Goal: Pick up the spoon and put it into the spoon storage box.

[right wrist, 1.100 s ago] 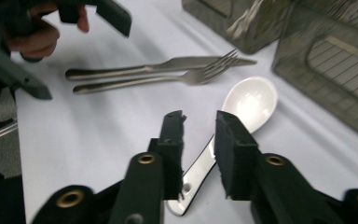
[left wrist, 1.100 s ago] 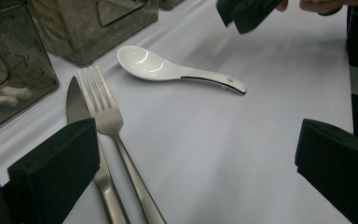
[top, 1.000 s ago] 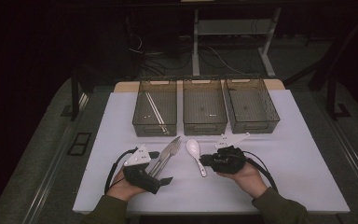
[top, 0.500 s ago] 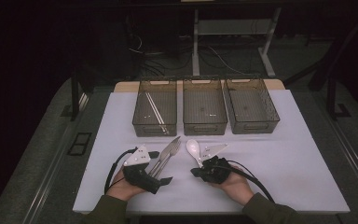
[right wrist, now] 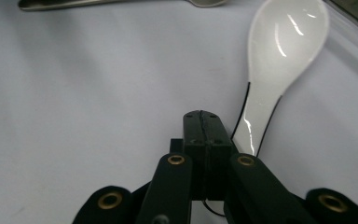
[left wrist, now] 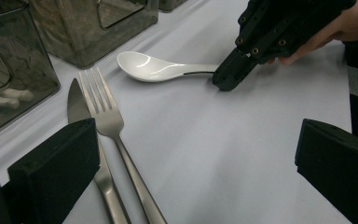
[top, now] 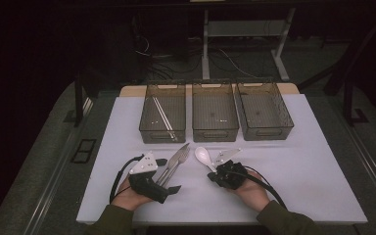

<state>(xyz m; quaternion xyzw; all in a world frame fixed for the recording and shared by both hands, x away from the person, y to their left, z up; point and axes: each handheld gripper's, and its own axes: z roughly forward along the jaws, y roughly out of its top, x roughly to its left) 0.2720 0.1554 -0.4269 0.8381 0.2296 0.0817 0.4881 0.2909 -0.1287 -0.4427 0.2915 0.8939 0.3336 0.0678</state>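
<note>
A white ceramic spoon [top: 203, 156] [right wrist: 279, 51] lies on the white table, bowl towards the bins. My right gripper [top: 211, 177] [right wrist: 203, 125] is shut, jaws pressed flat together with nothing between them. Its tip rests on the table right beside the end of the spoon's handle; in the left gripper view the right gripper [left wrist: 228, 79] meets that handle end. My left gripper [top: 169, 175] [left wrist: 196, 177] stands open and wide. A steel fork [left wrist: 105, 121] [top: 180, 156] and a knife [left wrist: 74, 100] lie side by side just inside its left jaw.
Three dark see-through bins stand in a row beyond the cutlery: left bin [top: 147, 132], middle bin [top: 214, 133], right bin [top: 267, 132]. The left one holds pale sticks [top: 161, 113]. Bare table stretches to the right [top: 313, 166]. The table's front edge is near both forearms.
My right gripper has moved left and down to the table, ending beside the spoon's handle. The left gripper, fork, knife and spoon have kept still.
</note>
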